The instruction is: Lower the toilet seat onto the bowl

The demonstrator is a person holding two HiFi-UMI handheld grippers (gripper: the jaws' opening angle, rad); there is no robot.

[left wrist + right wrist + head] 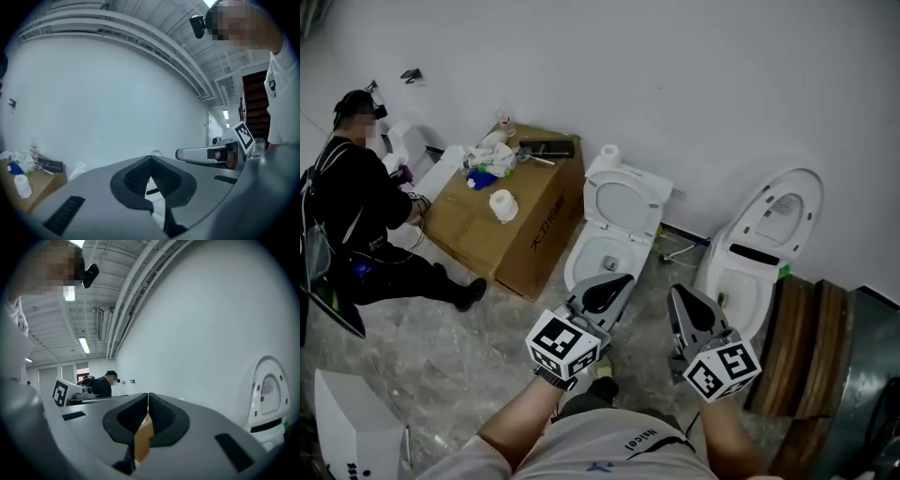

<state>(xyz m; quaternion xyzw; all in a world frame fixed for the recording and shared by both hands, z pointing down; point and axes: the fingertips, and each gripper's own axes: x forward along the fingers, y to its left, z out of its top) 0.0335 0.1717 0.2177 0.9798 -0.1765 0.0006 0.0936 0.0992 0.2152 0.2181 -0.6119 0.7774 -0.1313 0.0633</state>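
Left gripper (619, 283) and right gripper (680, 298) side by side over the floor, fingers of each pressed together on nothing, toilet seat (622, 202) raised behind its bowl (598, 255), cardboard box (539, 239) just beside

Each hand carries a light grey tool. The left tool (620, 280) and the right tool (676, 292) have broad, smooth shells that end in black ribbed pads (133, 177), with dark slots sunk into the housing. The left cube (563, 345), white with black square markers, sits at the rear of its tool, and the right cube (722, 367) matches it. The person wears a pale short-sleeved T-shirt (609, 448) with small dark lettering and a black head camera (198, 26).
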